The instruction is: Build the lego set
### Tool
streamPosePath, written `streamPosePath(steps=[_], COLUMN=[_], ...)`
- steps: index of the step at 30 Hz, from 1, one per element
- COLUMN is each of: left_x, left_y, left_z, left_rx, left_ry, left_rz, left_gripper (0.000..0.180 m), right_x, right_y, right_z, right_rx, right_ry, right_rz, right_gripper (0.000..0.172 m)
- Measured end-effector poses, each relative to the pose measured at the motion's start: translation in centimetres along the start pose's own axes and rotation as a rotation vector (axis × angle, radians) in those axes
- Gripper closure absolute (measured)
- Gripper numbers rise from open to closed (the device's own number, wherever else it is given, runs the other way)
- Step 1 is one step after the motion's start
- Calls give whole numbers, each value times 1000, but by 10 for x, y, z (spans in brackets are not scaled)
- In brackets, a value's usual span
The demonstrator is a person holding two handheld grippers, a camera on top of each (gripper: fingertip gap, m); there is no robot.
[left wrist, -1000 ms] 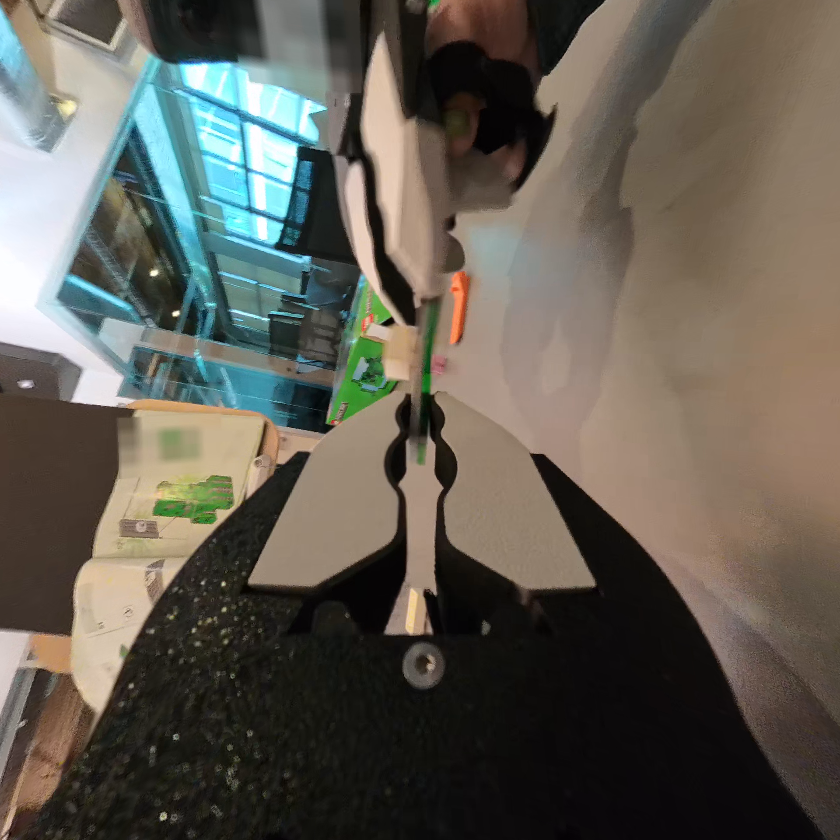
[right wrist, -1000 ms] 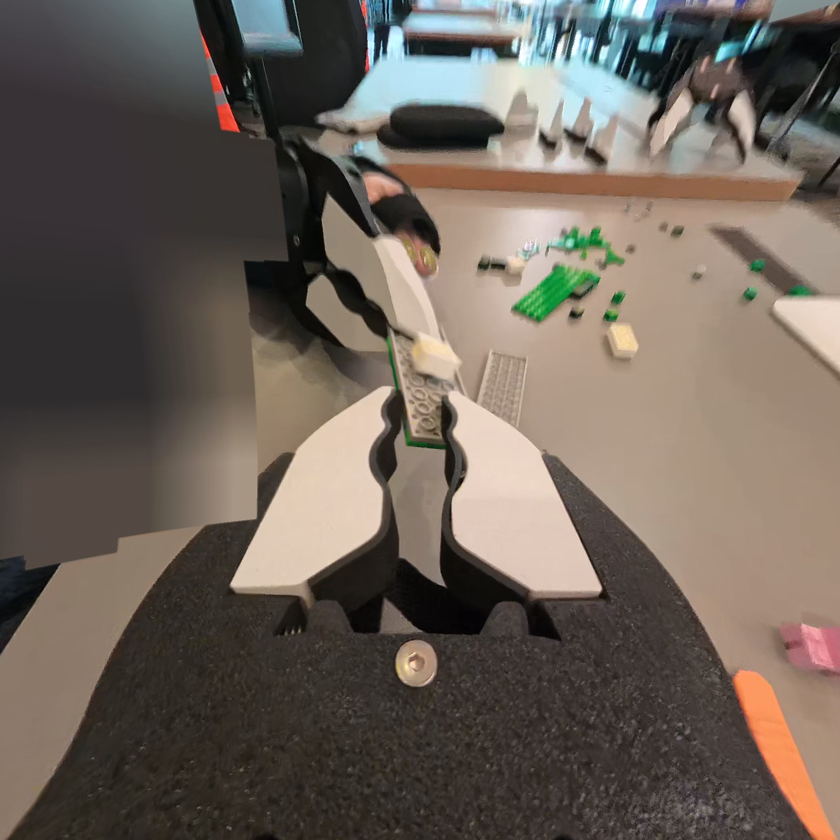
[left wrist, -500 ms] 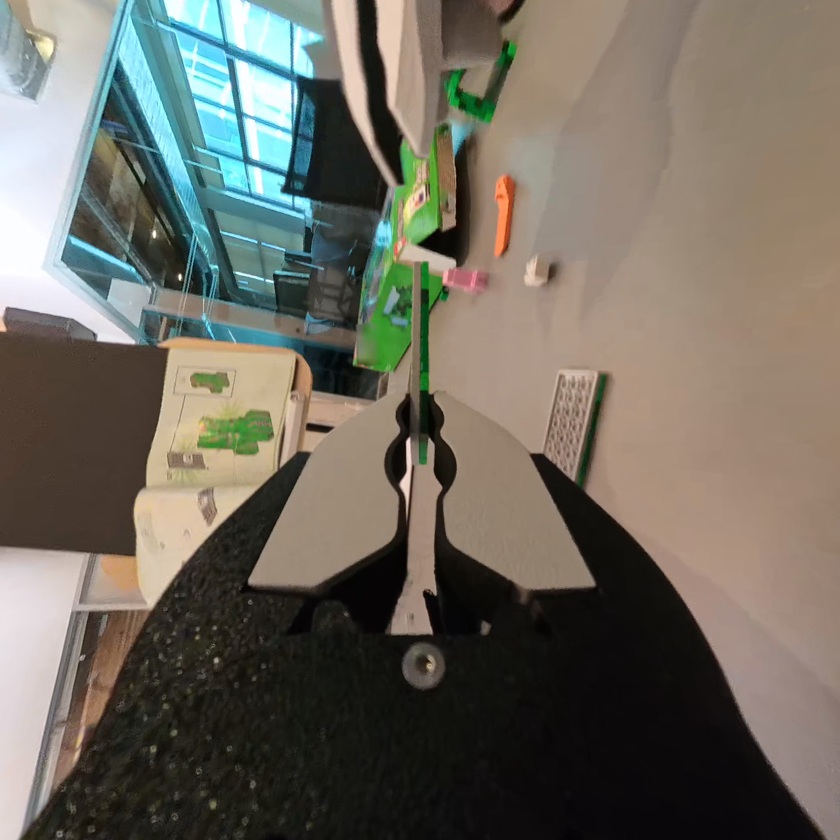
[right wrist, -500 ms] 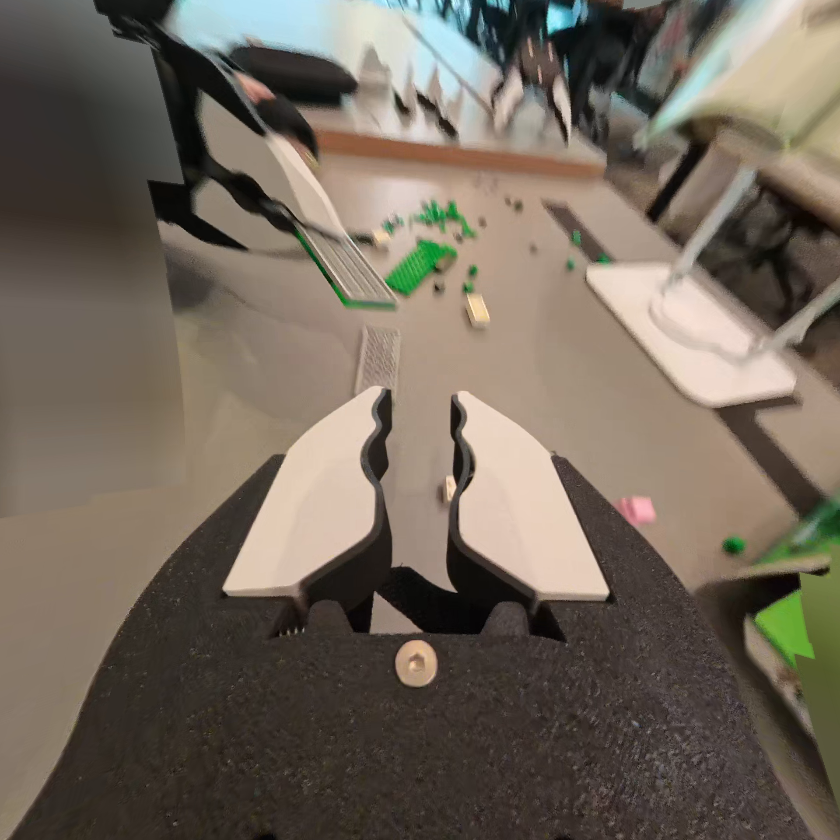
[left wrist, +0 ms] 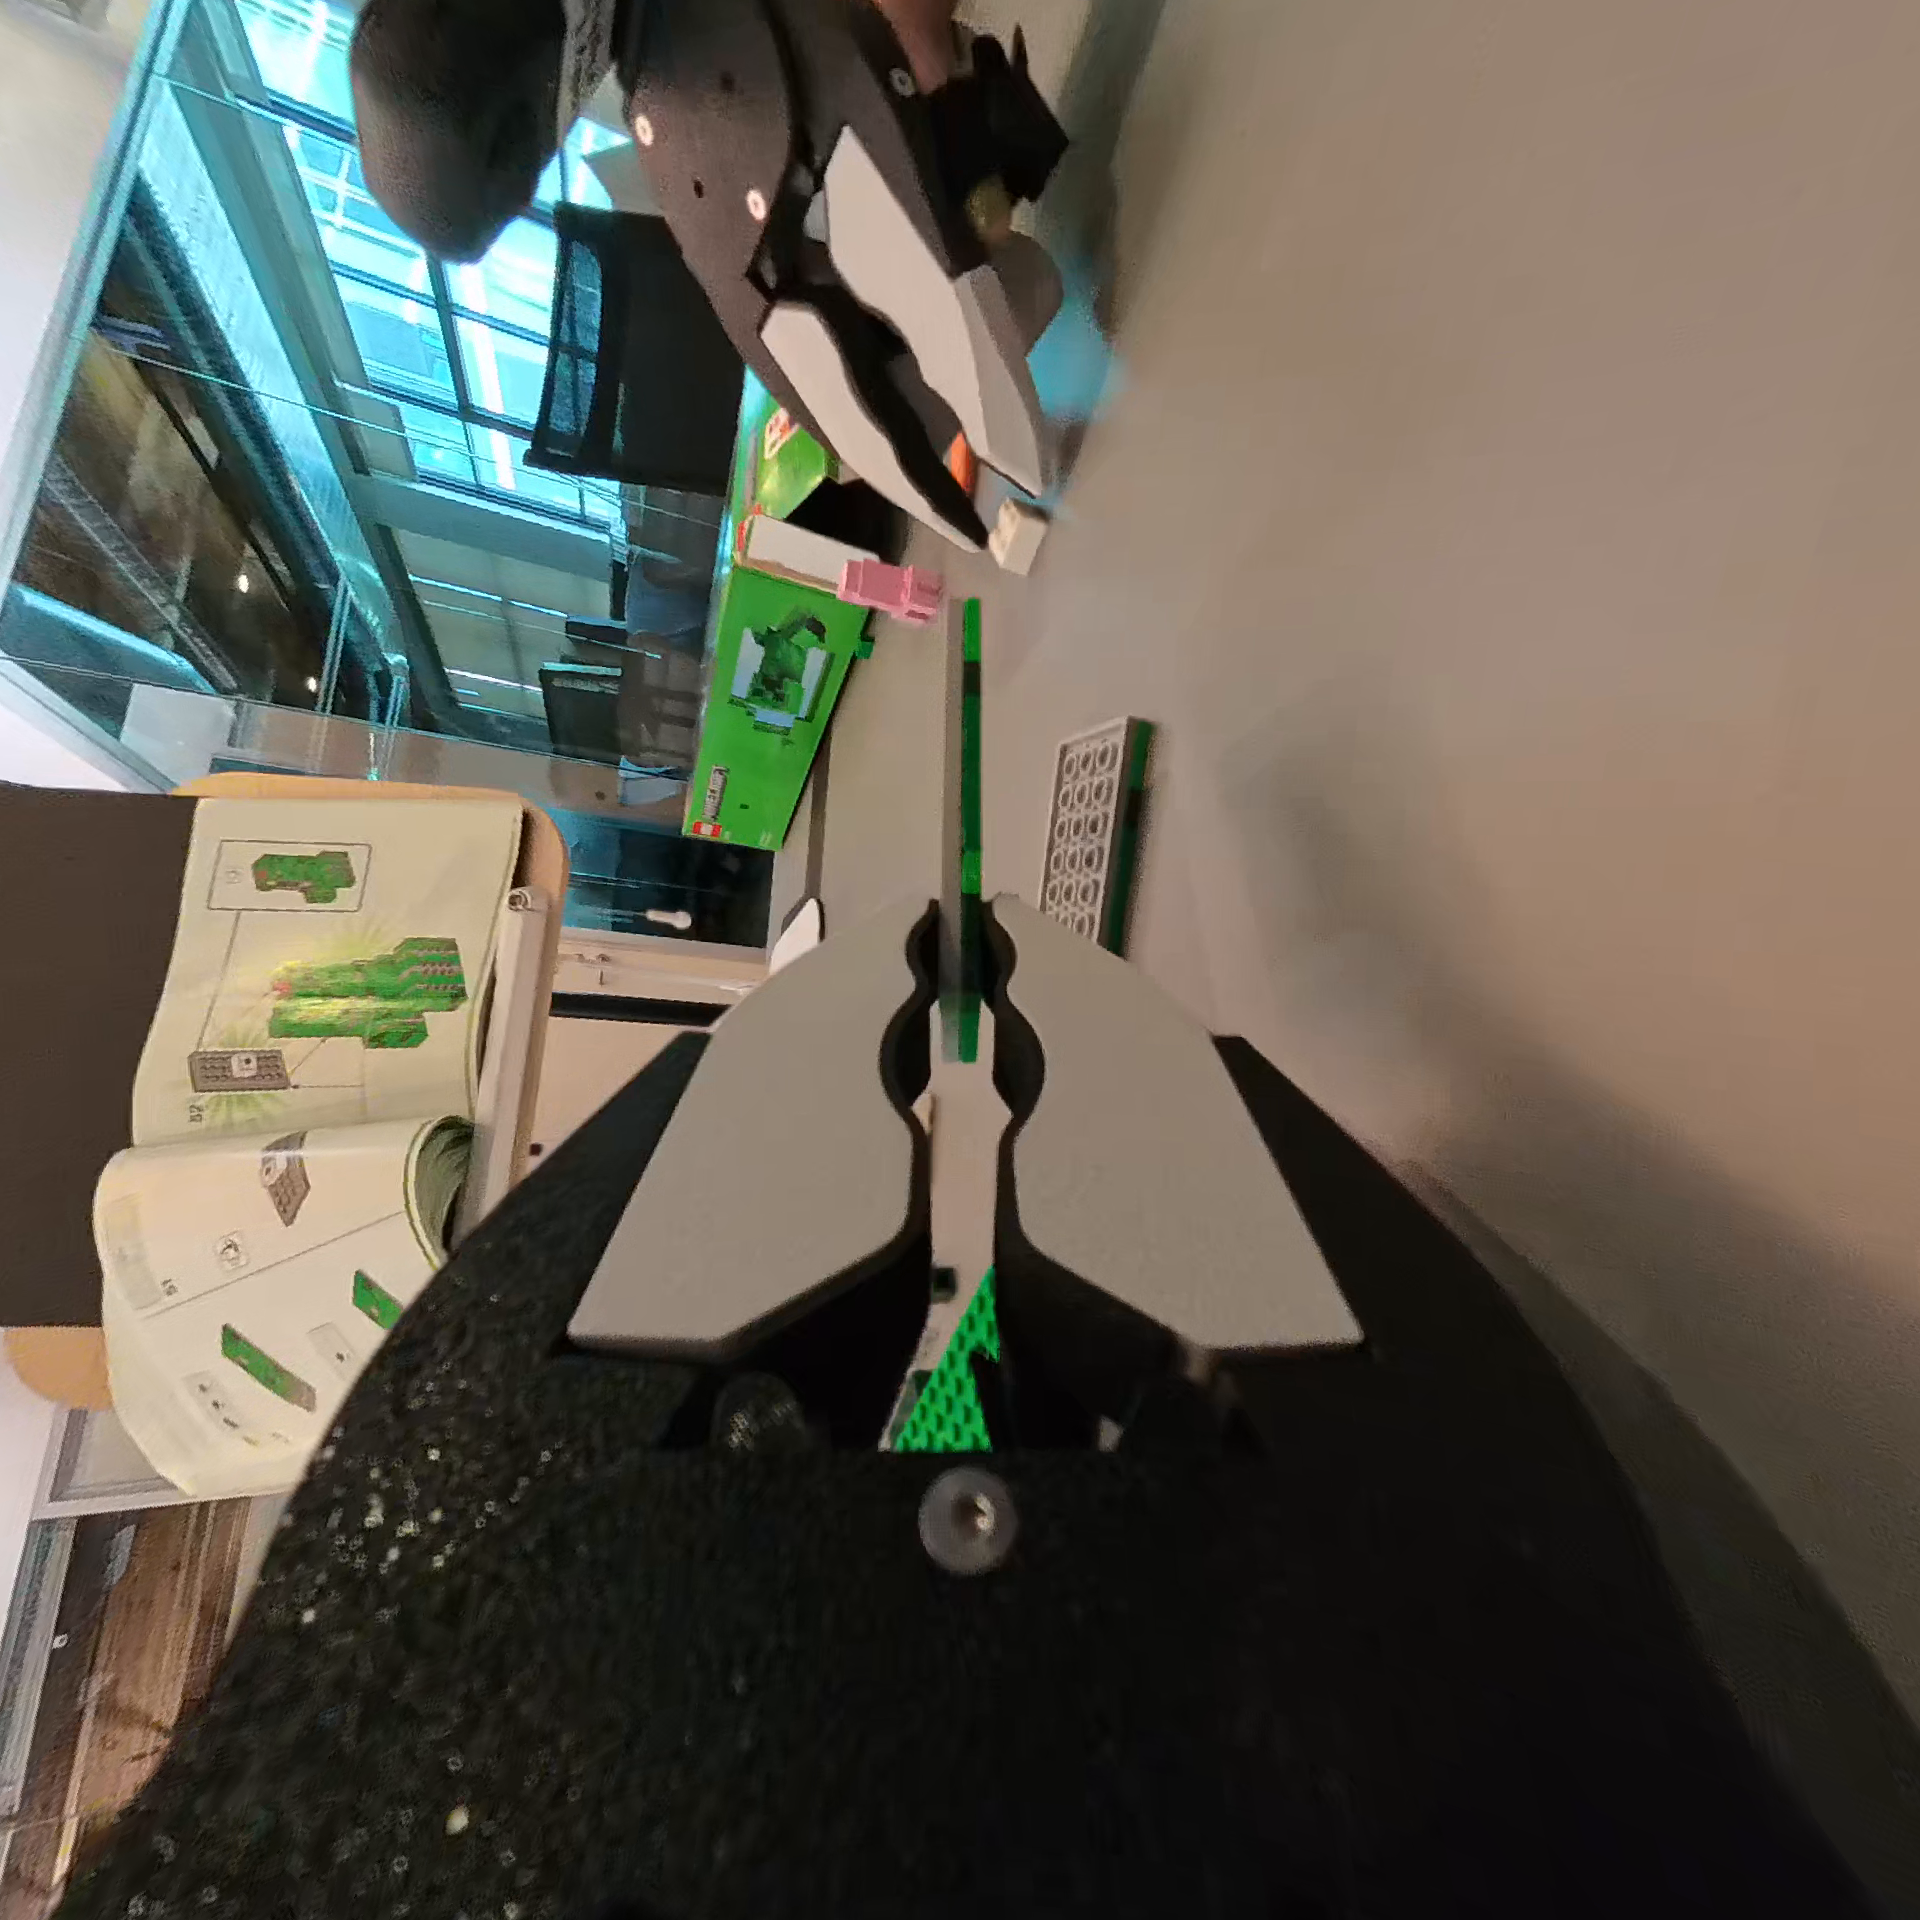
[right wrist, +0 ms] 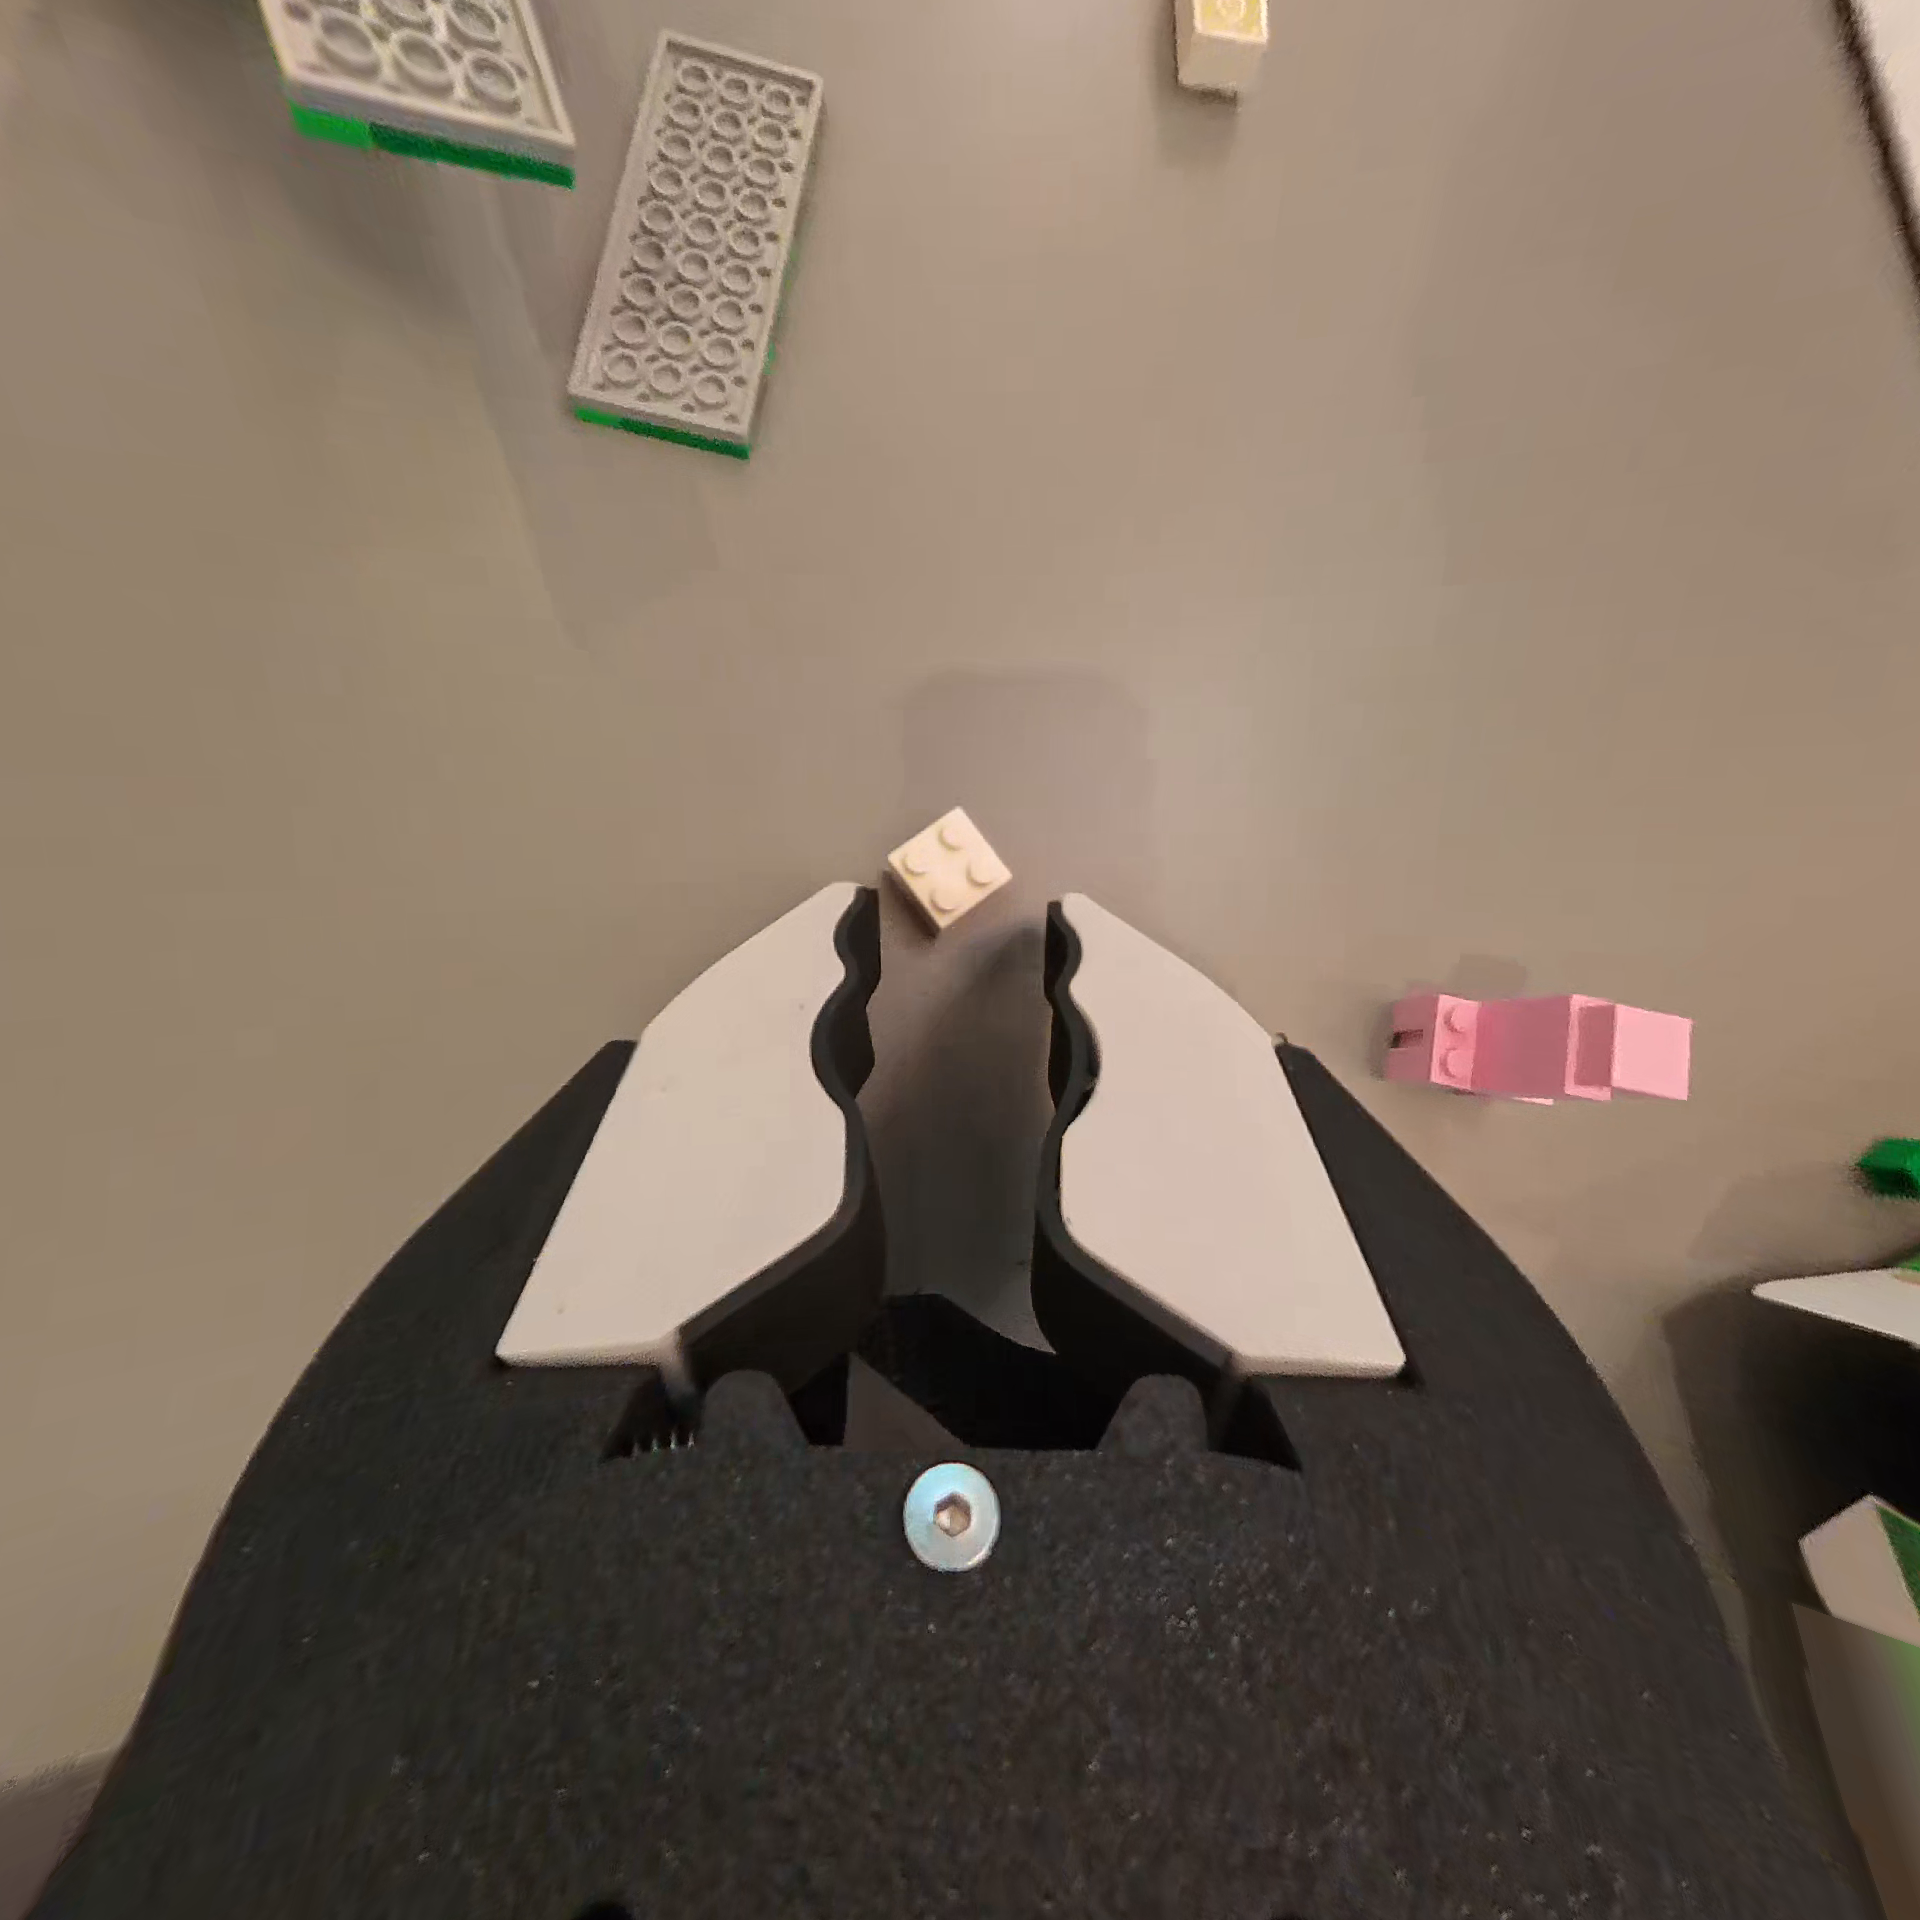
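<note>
My left gripper [left wrist: 964, 914] is shut on a thin grey-and-green plate [left wrist: 968, 748], seen edge-on and sticking out ahead of the fingertips. The plate's end also shows at the top left of the right wrist view [right wrist: 426, 83]. My right gripper [right wrist: 961, 904] is open and points down at the grey table [right wrist: 1351, 520]. A small cream two-by-two brick [right wrist: 949, 871] lies on the table just ahead of its fingertips, and neither pad touches it. In the left wrist view the right gripper [left wrist: 977, 488] hangs over that brick [left wrist: 1018, 535].
A second grey-and-green plate [right wrist: 696, 239] lies studs-down on the table, also in the left wrist view [left wrist: 1096, 831]. A pink brick piece [right wrist: 1538, 1055] lies to the right, another cream brick [right wrist: 1221, 42] far ahead. A green box [left wrist: 774, 717] and an open instruction booklet [left wrist: 312, 1039] stand at the table's side.
My right gripper drew back from the plate's end, opened wider and swung down over the table to the cream brick. My left gripper kept its hold on the plate.
</note>
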State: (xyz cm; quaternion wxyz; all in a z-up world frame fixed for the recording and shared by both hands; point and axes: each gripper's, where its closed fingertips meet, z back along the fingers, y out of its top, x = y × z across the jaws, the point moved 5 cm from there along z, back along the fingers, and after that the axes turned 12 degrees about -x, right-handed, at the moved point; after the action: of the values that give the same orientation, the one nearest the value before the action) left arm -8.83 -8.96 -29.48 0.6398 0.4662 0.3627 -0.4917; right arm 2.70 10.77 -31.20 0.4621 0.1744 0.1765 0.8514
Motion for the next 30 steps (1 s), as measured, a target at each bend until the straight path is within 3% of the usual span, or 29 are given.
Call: streamPosePath(steps=[11, 16, 20, 22, 25, 30], left_x=[0, 2, 6, 6, 7, 8], left_y=[-2, 2, 6, 7, 8, 10], left_z=[0, 1, 2, 3, 4, 4], left_rx=[16, 27, 37, 40, 48, 73], left_ry=[-5, -12, -21, -25, -32, -62], left_rz=[14, -2, -19, -20, -16, 12], left_gripper=[175, 175, 175, 175, 175, 175], right_x=[-7, -16, -11, -8, -8, -13], right_y=[18, 18, 17, 18, 16, 7], right_z=[14, 22, 17, 18, 20, 10], right_rx=[-142, -394, -565, -526, -358, -228], right_ry=[74, 315, 316, 243, 126, 73], right_rz=[30, -37, -53, -22, 7, -52], right_gripper=[167, 172, 172, 164, 138, 146])
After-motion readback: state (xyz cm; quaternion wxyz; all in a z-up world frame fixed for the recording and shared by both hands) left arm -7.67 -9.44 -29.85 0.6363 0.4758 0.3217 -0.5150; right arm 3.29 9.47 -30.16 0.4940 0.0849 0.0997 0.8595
